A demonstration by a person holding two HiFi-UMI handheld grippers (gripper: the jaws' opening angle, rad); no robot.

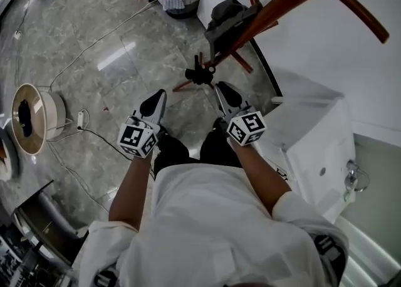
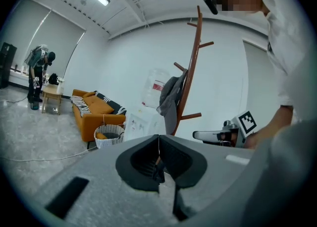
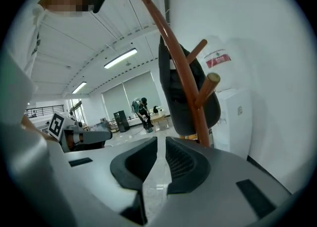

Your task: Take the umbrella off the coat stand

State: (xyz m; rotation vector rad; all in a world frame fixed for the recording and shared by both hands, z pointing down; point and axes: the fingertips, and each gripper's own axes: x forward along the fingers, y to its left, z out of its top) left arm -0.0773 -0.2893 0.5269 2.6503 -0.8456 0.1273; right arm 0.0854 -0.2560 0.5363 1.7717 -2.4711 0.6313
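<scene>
Left claw (image 1: 156,101) and right claw (image 1: 224,94) are both pressed together and empty, held side by side facing the coat stand (image 3: 171,37). Umbrella (image 3: 185,97) hangs folded against the stand's pole, well apart from both. My read: this is the approach, so no reason to spread yet.

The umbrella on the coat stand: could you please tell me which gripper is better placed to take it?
Probably the right gripper: it sits nearer the coat stand, and the umbrella hangs close ahead of its shut jaws.
</scene>
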